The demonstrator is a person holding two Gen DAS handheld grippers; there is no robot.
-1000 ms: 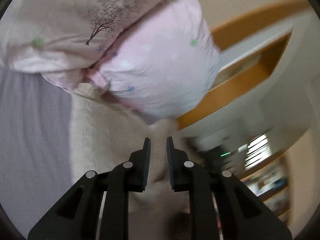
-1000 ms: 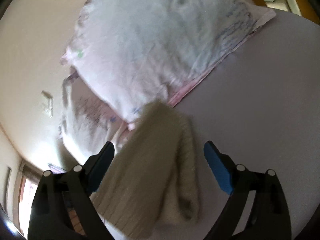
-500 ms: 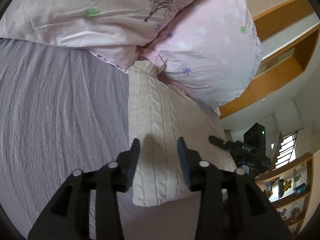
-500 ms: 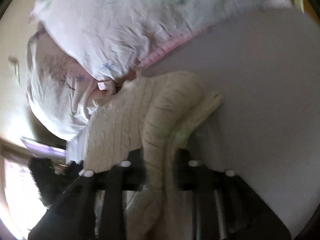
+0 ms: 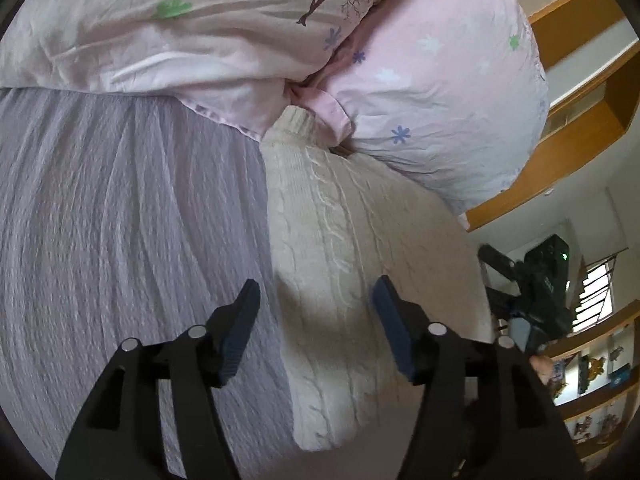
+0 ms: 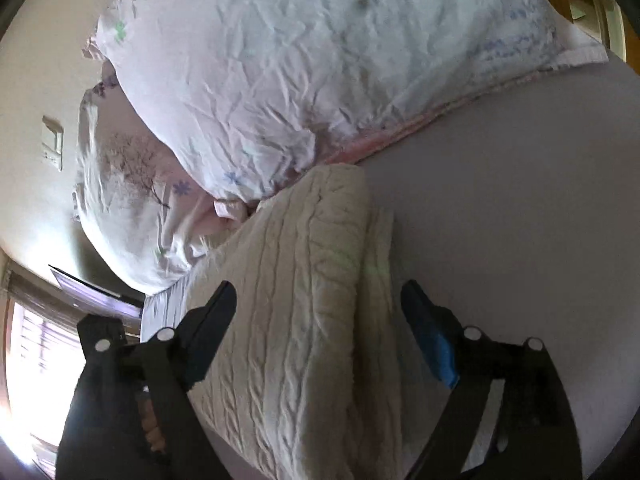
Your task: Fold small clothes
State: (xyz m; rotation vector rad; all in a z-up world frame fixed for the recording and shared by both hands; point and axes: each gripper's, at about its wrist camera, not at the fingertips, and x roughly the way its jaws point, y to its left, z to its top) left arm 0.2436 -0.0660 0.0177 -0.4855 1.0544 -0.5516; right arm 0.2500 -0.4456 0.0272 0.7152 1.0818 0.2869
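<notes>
A cream cable-knit sweater (image 5: 352,256) lies folded on the grey-lilac bedspread (image 5: 120,240), its far end tucked against the pillows. My left gripper (image 5: 316,300) is open and empty, its jaws spread above the sweater's near left part. The sweater also shows in the right wrist view (image 6: 296,312), folded double with a layered edge on the right. My right gripper (image 6: 320,304) is open and empty, jaws wide on either side of the sweater. The right gripper's black body (image 5: 536,280) shows beyond the sweater in the left wrist view.
Two pink flower-print pillows (image 5: 432,80) (image 6: 304,64) lie at the head of the bed, touching the sweater. A wooden headboard shelf (image 5: 580,92) stands behind them. Shelves with small items (image 5: 592,380) are at the right. A window (image 6: 32,344) glows at the left.
My left gripper opened from nearly shut to wide. My right gripper closed on the sweater half a second ago and has now opened and let it go. The sweater lies flat.
</notes>
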